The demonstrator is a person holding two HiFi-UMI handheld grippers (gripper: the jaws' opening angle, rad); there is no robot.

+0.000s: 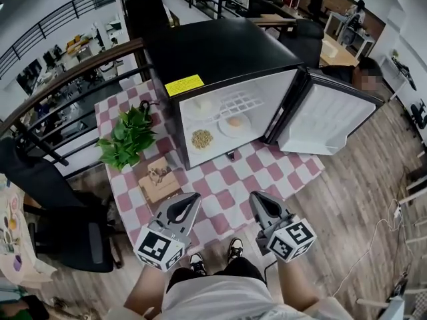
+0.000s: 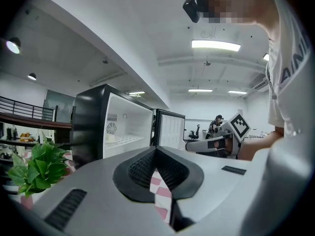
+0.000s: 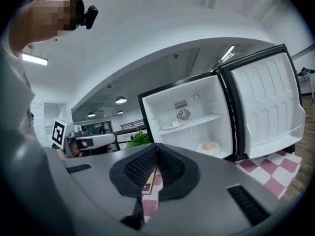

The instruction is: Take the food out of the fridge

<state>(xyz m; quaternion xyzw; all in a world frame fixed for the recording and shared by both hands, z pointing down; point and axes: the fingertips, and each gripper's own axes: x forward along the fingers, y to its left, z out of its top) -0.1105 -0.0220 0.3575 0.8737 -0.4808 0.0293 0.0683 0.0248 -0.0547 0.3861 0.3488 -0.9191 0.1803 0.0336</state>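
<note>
While left gripper (image 1: pixel 189 204) and right gripper (image 1: pixel 261 202) hover shut (empty), open fridge (image 1: pixel 220 52) ahead, plant (image 1: pixel 127 139), perhaps a box (image 1: pixel 159 181), alongside.

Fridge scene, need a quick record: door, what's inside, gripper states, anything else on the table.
fridge: black mini fridge on a checkered cloth
door: open, swung to the right in the head view
inside: plate with a round orange item; dish of grainy brown food; both on the bottom level
left gripper: shut, empty, short of the fridge
right gripper: shut, empty, short of the fridge
also on cloth: potted plant; small brown box
</note>
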